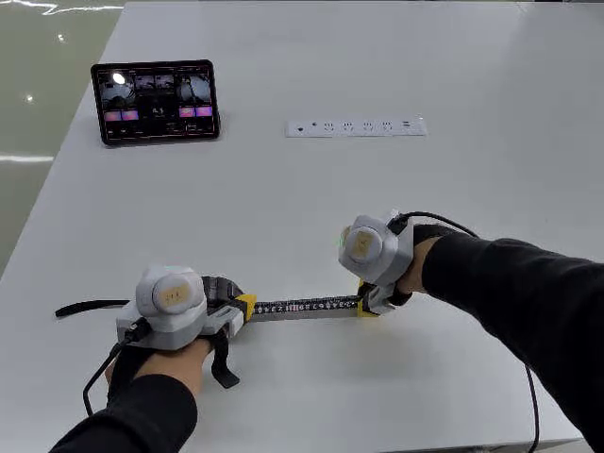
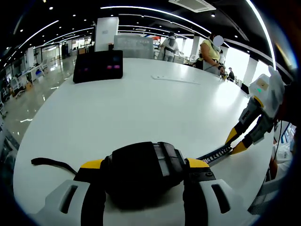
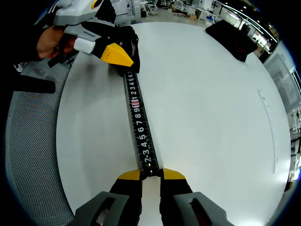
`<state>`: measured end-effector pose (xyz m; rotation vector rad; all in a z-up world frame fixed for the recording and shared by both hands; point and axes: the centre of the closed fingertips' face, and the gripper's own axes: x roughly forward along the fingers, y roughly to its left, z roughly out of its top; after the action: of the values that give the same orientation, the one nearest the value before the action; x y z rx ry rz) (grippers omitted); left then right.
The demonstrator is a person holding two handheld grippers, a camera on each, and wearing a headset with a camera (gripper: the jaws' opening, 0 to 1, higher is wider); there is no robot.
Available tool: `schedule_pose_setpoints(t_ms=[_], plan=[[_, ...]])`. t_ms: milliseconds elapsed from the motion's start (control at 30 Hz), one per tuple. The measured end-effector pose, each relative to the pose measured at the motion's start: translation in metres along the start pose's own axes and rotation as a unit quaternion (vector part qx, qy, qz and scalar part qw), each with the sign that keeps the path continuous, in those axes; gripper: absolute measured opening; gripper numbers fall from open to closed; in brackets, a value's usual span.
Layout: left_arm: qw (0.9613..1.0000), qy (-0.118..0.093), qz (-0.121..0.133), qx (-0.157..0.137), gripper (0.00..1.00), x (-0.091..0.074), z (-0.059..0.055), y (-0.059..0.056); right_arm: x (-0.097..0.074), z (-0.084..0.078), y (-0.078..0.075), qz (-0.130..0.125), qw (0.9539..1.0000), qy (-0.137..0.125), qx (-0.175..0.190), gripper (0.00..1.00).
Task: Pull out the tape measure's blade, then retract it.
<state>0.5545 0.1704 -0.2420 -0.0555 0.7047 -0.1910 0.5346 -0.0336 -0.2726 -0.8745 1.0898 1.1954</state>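
Note:
The black tape measure case [image 2: 141,172] sits between the yellow-tipped jaws of my left gripper [image 1: 241,307], which is shut on it near the table's front edge. A dark blade [image 1: 304,307] with white numbers runs from the case to my right gripper [image 1: 366,307]. In the right gripper view the blade [image 3: 141,136] stretches from the case [image 3: 123,43] down to my right gripper [image 3: 151,175], shut on the blade's end. The case's black wrist strap [image 1: 90,308] trails left on the table.
A tablet [image 1: 156,101] with a lit screen stands at the back left of the white table [image 1: 311,198]. A white power strip [image 1: 357,126] lies at the back centre. Cables hang from both grippers. People stand beyond the table in the left gripper view.

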Motion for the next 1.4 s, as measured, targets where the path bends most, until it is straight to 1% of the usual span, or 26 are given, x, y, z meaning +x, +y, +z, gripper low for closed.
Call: schedule_pose_setpoints(t_ms=[733,900,1133,1267,1333,1400], plan=[[1.0000,0.003,-0.003,-0.002,0.63,-0.001,0.000,-0.001,0.002,0.009,0.002,0.001,1.0000,0.003,0.007,0.10],[0.9999,0.010,-0.004,-0.003,0.63,-0.001,-0.001,-0.001,0.003,0.011,0.002,0.000,0.9999,0.001,0.010,0.10],[1.0000,0.007,-0.005,-0.002,0.62,-0.002,-0.001,0.000,0.004,0.014,0.003,-0.004,1.0000,0.004,0.006,0.10],[1.0000,0.008,-0.004,-0.003,0.62,-0.001,-0.001,0.000,0.004,0.016,0.003,0.002,1.0000,0.002,-0.006,0.10],[0.9999,0.010,-0.005,-0.003,0.62,0.000,0.000,0.000,0.004,0.018,0.002,0.006,0.9999,-0.004,0.012,0.09],[0.9999,0.010,-0.006,-0.004,0.62,0.000,0.000,0.000,0.005,0.018,0.002,0.007,0.9999,-0.006,0.012,0.09]])
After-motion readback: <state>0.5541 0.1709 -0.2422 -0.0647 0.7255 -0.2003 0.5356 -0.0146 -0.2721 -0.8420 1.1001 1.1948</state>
